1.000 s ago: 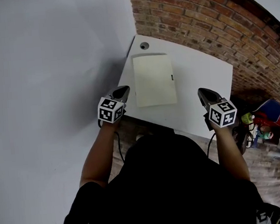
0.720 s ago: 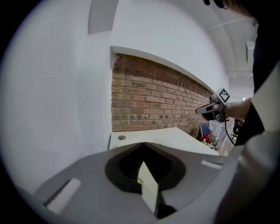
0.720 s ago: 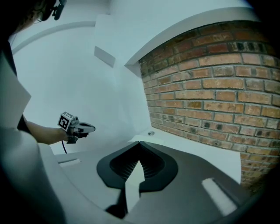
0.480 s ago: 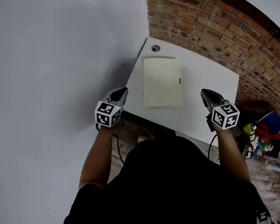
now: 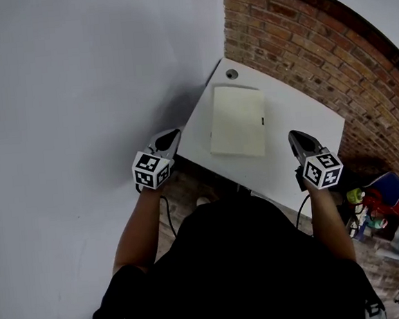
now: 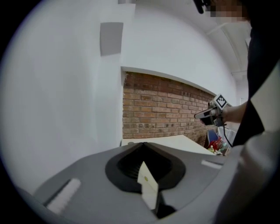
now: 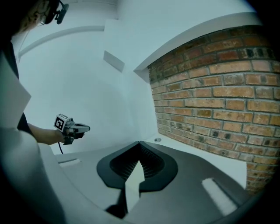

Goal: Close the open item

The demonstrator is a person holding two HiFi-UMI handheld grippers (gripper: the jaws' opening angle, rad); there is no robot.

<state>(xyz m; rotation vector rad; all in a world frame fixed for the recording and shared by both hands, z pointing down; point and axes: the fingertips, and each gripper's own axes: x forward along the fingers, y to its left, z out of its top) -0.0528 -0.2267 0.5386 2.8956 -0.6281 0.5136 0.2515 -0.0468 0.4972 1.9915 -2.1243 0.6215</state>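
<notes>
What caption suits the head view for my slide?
Person holds left gripper and right gripper, both shut, at the near edge of a white table bearing a cream notebook.

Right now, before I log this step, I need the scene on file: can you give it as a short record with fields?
surface: white table in a corner, brick wall behind
item: cream item, lying flat on the table; open or closed cannot be told
left tool: jaws together, empty, beside the table's left edge
right tool: jaws together, empty, by the table's right side
contact: neither tool touches the cream item
other: round grommet at the table's far corner
</notes>
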